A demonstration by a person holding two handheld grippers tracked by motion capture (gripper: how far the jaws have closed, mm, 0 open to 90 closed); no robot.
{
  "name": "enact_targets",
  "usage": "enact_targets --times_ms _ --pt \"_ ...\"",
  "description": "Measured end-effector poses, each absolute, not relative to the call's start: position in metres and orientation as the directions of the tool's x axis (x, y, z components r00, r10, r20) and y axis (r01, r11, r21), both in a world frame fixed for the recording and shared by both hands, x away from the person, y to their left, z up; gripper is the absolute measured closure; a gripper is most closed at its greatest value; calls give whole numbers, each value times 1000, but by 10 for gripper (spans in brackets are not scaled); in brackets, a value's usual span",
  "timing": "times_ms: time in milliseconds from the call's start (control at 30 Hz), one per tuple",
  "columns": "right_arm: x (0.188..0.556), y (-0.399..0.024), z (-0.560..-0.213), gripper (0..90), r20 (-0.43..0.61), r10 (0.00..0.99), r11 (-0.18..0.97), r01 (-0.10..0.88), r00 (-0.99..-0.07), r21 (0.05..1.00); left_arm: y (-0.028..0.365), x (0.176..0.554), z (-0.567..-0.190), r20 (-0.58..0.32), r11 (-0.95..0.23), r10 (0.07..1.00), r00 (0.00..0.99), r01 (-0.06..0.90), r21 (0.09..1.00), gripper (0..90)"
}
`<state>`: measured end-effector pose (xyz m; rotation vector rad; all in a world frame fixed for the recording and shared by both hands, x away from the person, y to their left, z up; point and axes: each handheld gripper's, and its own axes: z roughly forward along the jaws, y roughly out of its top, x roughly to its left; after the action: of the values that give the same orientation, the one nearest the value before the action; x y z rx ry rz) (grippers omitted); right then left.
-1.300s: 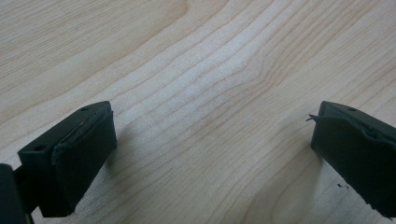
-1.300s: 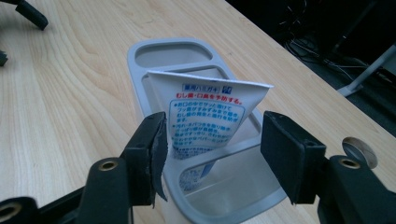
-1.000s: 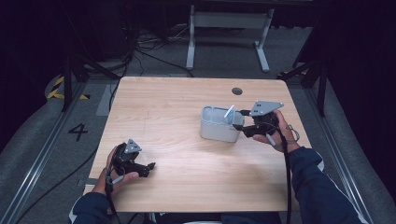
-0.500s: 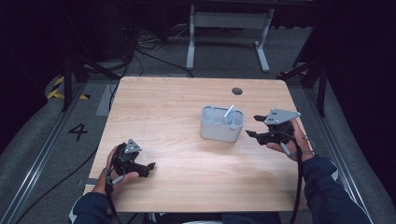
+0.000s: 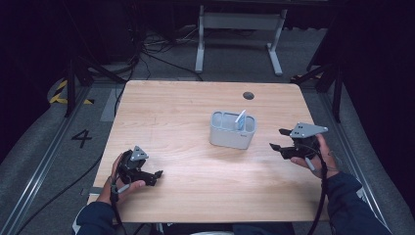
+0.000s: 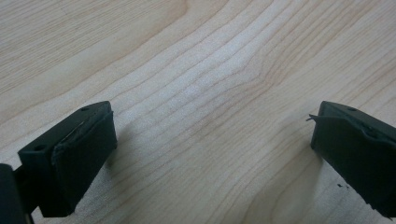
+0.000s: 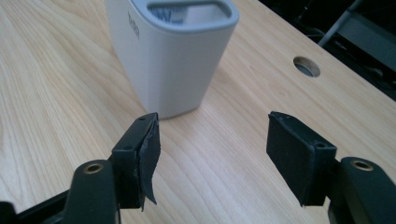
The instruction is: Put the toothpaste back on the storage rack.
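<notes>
Up in the high view, a light wooden table [image 5: 195, 196] has a small grey plastic holder with rounded corners [image 5: 232, 130] standing near its middle. A thin pale stick [image 5: 240, 119] leans inside the holder's right part and pokes up past the rim. A round dark hole [image 5: 248, 95] sits in the tabletop behind the holder. The right gripper [image 5: 277, 139] is off to the right of the holder, near it but not touching, with its tips aimed at the holder. Its jaws are apart with nothing between them, and they have just been opening. The left gripper [image 5: 157, 177] rests low at the near left of the table, well apart from the holder, in the person's hand [image 5: 120, 183]. Next, the left gripper view looks down at bare wood grain. Its two black jaws stand wide apart, and nothing is gripped between them. Last, the right gripper view shows the grey holder [image 7: 173, 56] upright just ahead of the jaws, a bit to the left. The two black pads [image 7: 149, 156] are parted, with only table between them. The round hole [image 7: 306, 66] shows farther back on the right.
</notes>
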<state>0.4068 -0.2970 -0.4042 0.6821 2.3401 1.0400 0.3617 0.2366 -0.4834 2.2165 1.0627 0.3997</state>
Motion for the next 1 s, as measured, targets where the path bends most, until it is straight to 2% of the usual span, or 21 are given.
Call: enact_targets --times_ms 500,1000 --pt "393 -319 -433 337 -242 635 626 305 -734 718 237 362 -483 -2 -470 778 629 584 662 6" --pt "376 -335 -461 279 -197 682 602 388 -704 698 237 365 -483 6 -490 760 650 567 662 4"
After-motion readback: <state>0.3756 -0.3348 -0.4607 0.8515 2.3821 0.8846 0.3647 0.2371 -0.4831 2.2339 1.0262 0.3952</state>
